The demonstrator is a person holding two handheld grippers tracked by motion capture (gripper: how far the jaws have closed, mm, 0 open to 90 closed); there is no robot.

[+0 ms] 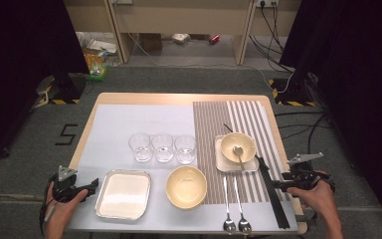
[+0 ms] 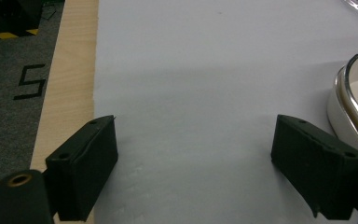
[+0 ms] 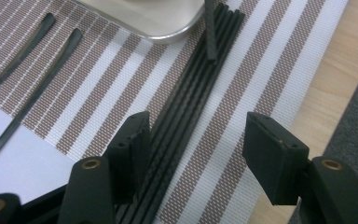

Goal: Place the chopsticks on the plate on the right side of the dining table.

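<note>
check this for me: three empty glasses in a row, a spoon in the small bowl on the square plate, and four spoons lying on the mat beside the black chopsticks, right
Not quite: two spoons lie there, not four, as the high view shows. The rest holds: three empty glasses in a row, a spoon in the small bowl on the square plate, and the black chopsticks on the mat.

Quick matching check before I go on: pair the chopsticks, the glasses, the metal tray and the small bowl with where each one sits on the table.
Things:
1. black chopsticks
2. three glasses
3. metal tray
4. small bowl

Places:
A. on the square plate, with a spoon in it
B. near edge of the table, left of the large bowl
C. in a row at the middle of the table
D. on the striped mat, by the right gripper

Pairs: 1-D, 2-C, 3-B, 4-A
</note>
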